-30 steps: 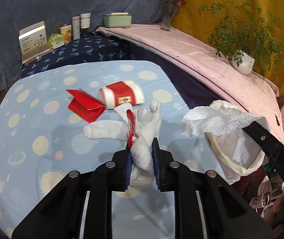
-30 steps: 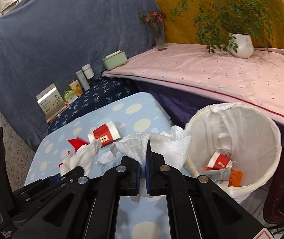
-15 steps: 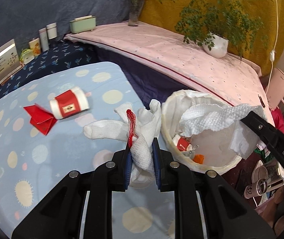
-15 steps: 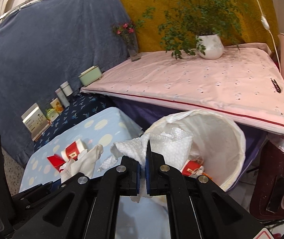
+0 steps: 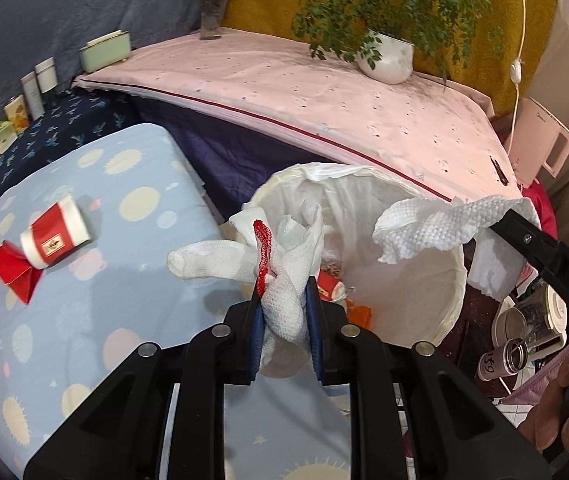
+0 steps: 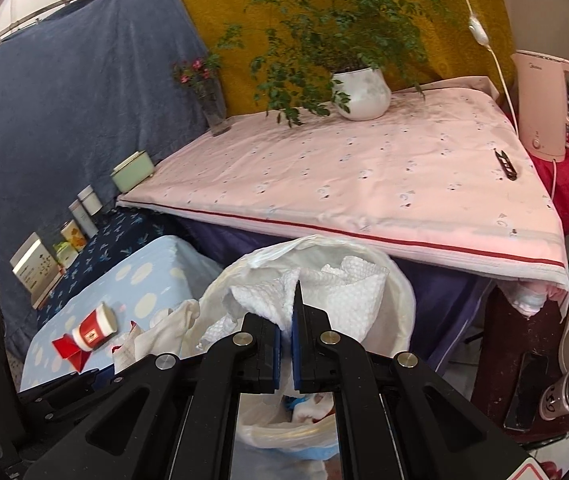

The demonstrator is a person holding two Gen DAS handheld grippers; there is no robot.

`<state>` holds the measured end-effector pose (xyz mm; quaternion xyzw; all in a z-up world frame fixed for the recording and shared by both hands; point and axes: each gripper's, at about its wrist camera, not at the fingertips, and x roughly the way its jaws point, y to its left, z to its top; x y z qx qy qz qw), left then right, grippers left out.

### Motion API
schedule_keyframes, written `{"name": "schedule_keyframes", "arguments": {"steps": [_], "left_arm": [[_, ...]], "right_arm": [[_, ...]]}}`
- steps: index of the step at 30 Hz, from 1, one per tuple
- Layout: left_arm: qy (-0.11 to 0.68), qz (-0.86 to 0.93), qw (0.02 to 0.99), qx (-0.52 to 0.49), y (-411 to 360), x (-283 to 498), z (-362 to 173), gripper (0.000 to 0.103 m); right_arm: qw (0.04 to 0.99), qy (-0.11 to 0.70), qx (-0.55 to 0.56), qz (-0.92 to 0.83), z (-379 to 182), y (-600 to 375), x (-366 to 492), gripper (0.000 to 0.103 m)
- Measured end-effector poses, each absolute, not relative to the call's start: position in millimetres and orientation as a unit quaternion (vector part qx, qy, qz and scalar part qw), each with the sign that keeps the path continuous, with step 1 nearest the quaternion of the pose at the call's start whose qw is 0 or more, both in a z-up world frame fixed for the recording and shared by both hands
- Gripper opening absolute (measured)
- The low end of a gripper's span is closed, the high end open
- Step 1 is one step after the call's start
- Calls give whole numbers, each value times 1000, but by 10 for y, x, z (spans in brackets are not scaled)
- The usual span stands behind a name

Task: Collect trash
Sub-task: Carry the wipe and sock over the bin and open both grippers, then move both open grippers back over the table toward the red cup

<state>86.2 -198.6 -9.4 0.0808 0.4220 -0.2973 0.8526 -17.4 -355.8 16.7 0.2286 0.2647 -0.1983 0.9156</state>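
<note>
While the left tongs were clamped on a white knitted glove with a red cuff edge, the glove hung over the near rim of the round white bin lined with a thin white plastic bag, its fingers pointing left towards the worktop. Beside it, the right tongs were closed tight on a crumpled white embossed paper towel, held above the bin's open mouth; in the left view the same towel hung over the far right side of the bin from the black arm of the right tongs. Down inside the bin lay a red and white paper cup and some orange scraps.

Left of the bin, the worktop under a light blue cloth with pale yellow dots carried another red and white paper cup on its side, touching a folded red paper piece. Both lay well apart from the bin.

Behind stood a higher surface under a pink cloth with a red stripe, carrying a white pot with a leafy green plant and a glass vase of pink flowers. A pale pink electric kettle stood at its right end
</note>
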Motion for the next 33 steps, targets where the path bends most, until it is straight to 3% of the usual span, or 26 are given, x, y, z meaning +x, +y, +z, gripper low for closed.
{"name": "schedule_keyframes", "arguments": {"steps": [3,5,8,13,21,26,33], "left_arm": [[424,-301,850,85,-2116,893,-128,23],[426,-294,851,88,-2163,925,-144,35],[424,-290,853,85,-2189,966,-141,44],[423,-275,860,80,-2110,1025,-144,52],[430,-246,866,64,-1883,1109,-172,56],[430,-237,869,60,-1784,1113,-181,58],[431,-227,872,50,-1625,1091,-174,58]], "right_arm": [[913,268,230,-206,134,-3655,-168,4],[911,272,231,-207,105,-3688,-151,4],[910,278,229,-205,67,-3712,-100,4],[909,285,230,-198,17,-3693,2,5],[909,290,230,-193,-17,-3595,133,12],[911,283,226,-195,13,-3525,144,40],[915,282,218,-190,68,-3413,152,40]]}}
